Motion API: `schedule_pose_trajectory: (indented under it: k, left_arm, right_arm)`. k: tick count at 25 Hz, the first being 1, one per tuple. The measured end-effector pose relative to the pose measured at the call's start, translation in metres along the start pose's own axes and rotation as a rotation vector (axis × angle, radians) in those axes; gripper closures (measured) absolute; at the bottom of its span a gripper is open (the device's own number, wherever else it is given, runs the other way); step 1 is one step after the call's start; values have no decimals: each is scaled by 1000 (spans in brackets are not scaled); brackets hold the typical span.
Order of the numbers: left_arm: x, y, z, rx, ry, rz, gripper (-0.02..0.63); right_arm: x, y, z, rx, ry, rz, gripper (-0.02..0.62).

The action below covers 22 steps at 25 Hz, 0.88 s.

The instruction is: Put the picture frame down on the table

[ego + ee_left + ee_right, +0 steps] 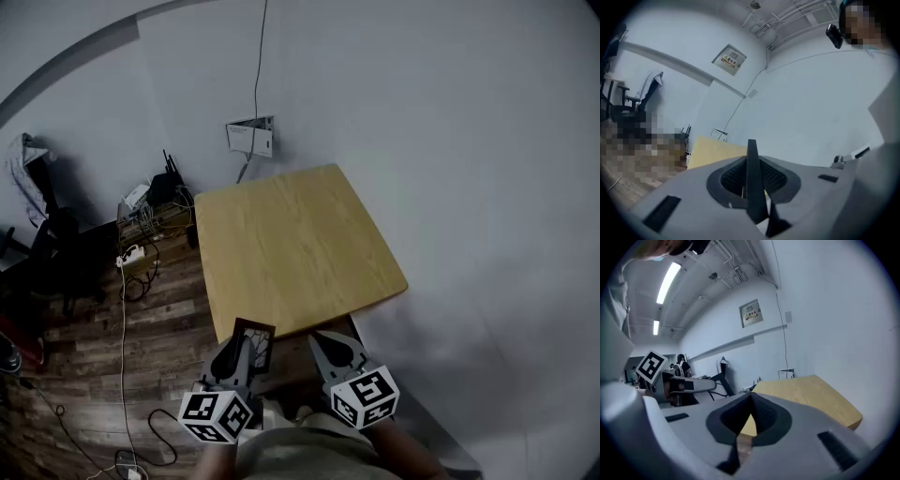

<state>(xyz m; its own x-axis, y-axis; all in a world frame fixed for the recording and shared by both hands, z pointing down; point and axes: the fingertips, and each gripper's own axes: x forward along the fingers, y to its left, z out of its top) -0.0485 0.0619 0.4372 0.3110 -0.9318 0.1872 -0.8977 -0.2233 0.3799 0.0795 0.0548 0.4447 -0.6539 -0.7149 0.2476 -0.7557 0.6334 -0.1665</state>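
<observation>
A square worktop of pale yellow wood [291, 244] is seen bare, its far edge set close to a plain grey-white wall [441, 141], with dark wood-plank flooring [103, 356] along its left edge. Beyond the far left corner a tangle of cables and a white power strip [131, 255] are gathered on the floor, and a dark office chair [58, 251] is placed further left. A thin black cable [260, 56] is run down the wall to a small white box [251, 137] above the far edge. A framed wall sign [729, 59] with a red band is visible in the left gripper view, but its writing cannot be read. The dark brown rectangular picture frame [254, 335] is held off the worktop at the near edge, by the near left corner, and is clamped edge-on between the closed jaws of the left gripper [236, 354]. The right gripper [336, 349] is held beside it at the near edge, jaws pressed together with nothing between them. Black-and-white square markers are carried on each gripper's cube [216, 414].
</observation>
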Motion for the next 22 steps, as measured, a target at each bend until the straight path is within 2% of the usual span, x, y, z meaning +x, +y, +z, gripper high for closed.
schedule_pose_trajectory:
  k: [10, 17, 22]
  left_arm:
    - [-35, -35, -24, -25, -1, -5, 547]
    - [-55, -29, -24, -36, -36, 23, 547]
    - [-57, -27, -25, -41, -51, 47, 547]
  right_arm:
    - [-41, 10, -6, 1, -42, 4, 595]
    - [-41, 30, -12, 25, -47, 59, 595]
    - [-41, 28, -7, 21, -63, 80, 595]
